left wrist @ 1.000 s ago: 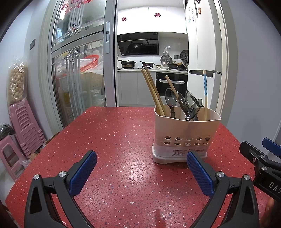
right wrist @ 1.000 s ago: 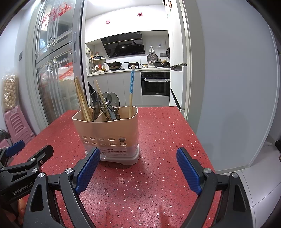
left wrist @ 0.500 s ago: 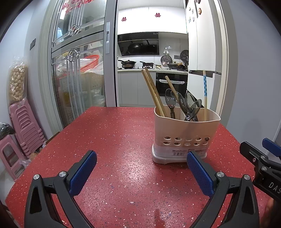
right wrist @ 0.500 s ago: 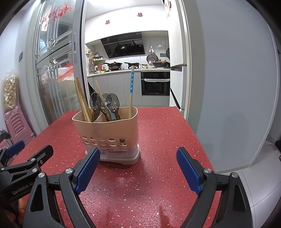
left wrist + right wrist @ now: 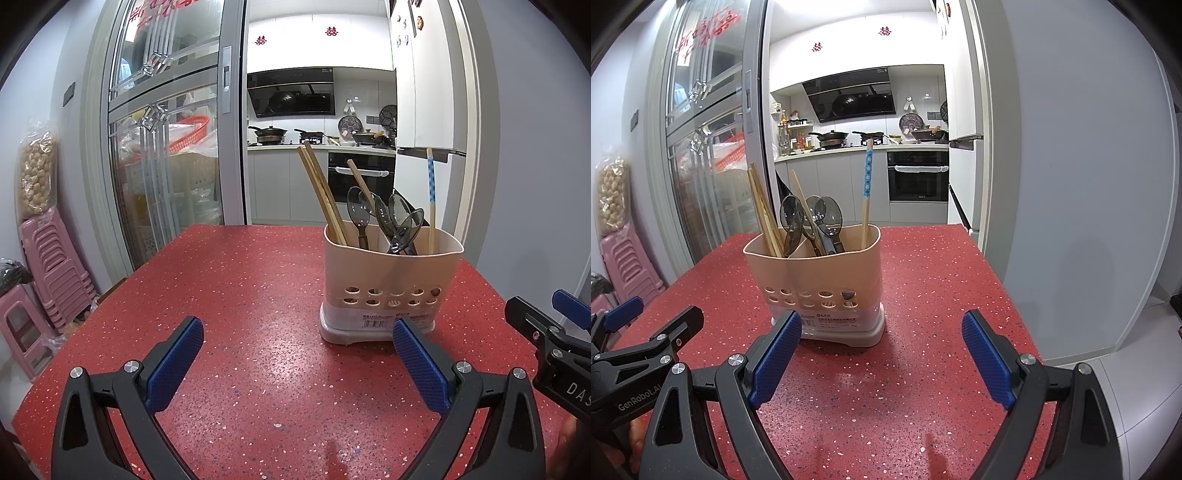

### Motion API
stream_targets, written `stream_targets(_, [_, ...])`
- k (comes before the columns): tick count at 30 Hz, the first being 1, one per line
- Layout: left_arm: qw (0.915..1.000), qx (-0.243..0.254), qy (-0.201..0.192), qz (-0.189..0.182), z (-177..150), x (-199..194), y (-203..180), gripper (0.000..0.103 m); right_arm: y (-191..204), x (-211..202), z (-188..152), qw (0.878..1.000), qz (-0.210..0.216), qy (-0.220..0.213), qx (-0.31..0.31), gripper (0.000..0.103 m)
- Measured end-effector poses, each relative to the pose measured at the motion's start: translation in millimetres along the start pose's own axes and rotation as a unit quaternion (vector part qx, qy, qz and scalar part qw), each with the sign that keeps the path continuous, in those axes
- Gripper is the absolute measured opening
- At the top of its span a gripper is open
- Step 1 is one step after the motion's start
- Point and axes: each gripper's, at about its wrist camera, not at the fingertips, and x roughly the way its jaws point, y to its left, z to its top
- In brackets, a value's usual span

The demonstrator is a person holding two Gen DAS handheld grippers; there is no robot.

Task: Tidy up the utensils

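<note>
A beige utensil holder [image 5: 391, 288] stands on the red speckled table [image 5: 240, 295]; it also shows in the right wrist view [image 5: 820, 288]. It holds wooden chopsticks [image 5: 321, 195], several dark spoons [image 5: 388, 218] and one chopstick with a blue patterned top [image 5: 430, 195]. My left gripper [image 5: 297, 354] is open and empty, low over the table, in front and left of the holder. My right gripper [image 5: 881, 350] is open and empty, in front and right of the holder. Each gripper shows at the edge of the other's view.
The table's right edge [image 5: 997, 273] drops to a grey floor beside a white wall. Pink plastic stools [image 5: 48, 266] stand left of the table. A glass sliding door [image 5: 162, 147] and the kitchen lie behind.
</note>
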Motion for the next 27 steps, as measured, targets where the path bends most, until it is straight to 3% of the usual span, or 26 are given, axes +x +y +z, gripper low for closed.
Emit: stream_targets(27, [1.0000,-0.001,0.004,0.004,0.2,1.8,-0.6,0.103,1.6,-6.1,1.8,1.000,0.002,-0.001,-0.001,0.091])
